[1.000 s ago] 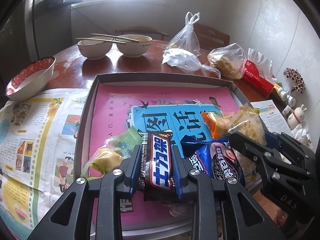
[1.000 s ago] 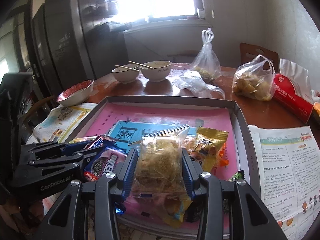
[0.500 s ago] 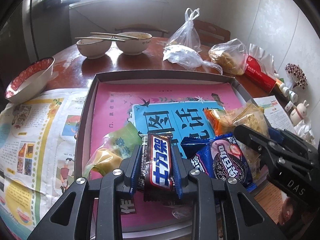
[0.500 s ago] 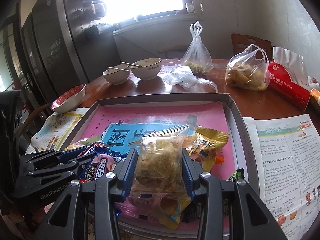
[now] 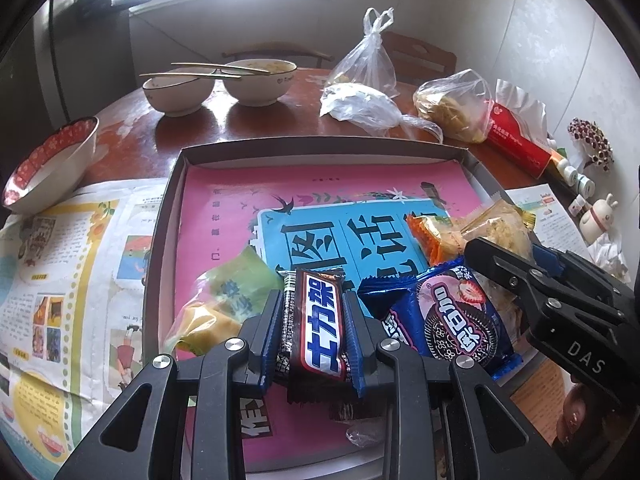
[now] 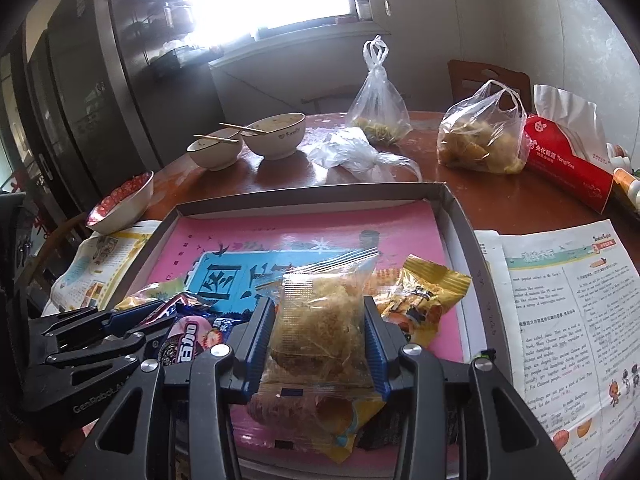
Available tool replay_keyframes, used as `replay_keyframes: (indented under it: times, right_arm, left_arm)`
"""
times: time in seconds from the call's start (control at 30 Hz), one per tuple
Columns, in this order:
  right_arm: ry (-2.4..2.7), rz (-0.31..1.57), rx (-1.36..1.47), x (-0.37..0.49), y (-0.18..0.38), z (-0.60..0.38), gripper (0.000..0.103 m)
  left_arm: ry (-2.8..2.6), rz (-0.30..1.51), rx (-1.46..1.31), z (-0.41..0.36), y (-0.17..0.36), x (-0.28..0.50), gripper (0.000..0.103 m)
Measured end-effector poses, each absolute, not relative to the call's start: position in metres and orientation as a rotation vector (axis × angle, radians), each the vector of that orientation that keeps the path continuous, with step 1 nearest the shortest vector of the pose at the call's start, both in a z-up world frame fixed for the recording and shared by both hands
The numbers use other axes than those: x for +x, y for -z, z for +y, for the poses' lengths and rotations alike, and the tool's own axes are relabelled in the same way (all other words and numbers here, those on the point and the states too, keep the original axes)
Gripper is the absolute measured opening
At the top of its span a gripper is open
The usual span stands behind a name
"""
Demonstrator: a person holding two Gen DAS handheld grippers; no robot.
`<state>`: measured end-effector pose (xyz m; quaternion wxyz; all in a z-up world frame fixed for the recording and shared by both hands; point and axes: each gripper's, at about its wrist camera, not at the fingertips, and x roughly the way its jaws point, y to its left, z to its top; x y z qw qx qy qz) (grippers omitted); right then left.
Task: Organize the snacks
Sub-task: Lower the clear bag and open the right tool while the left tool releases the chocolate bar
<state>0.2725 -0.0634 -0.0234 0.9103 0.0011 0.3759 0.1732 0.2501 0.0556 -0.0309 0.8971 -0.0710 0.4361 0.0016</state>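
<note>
A grey shallow box (image 5: 320, 145) lined with a pink and blue sheet holds the snacks. My left gripper (image 5: 314, 304) is shut on a brown chocolate bar (image 5: 320, 328) over the box's near edge. My right gripper (image 6: 320, 308) is shut on a clear packet of floss cake (image 6: 320, 320) over the box's near right part. A blue Oreo pack (image 5: 452, 316), a green-yellow packet (image 5: 224, 300) and an orange packet (image 6: 424, 296) lie in the box. The right gripper shows in the left wrist view (image 5: 560, 304), the left one in the right wrist view (image 6: 92, 344).
Newspaper sheets (image 5: 68, 272) (image 6: 568, 312) lie either side of the box. Behind stand two bowls with chopsticks (image 5: 256, 80), a red-patterned bowl (image 5: 52, 160), tied plastic bags (image 5: 368, 100) (image 6: 480, 140), a red tissue pack (image 6: 568, 164), small bottles and figurines (image 5: 592, 216).
Both grippers keep their hold. The view has drawn back and up slightly, so the box and table sit a little lower and farther in both frames.
</note>
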Motion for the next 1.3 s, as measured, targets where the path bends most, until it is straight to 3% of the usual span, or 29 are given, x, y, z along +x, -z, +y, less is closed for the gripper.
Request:
replay_keyframes:
  times: [0.4,1.3]
  right_arm:
    - [-0.366,0.781,0.010,0.273,0.025,-0.066,0.045]
    - [-0.365,0.773,-0.003,0.259,0.021,-0.074,0.058]
  left_arm:
    - [-0.008,0.901,-0.145,0.054,0.031,0.250,0.030]
    - [-0.012,0.899,-0.148,0.053,0.028,0.247,0.031]
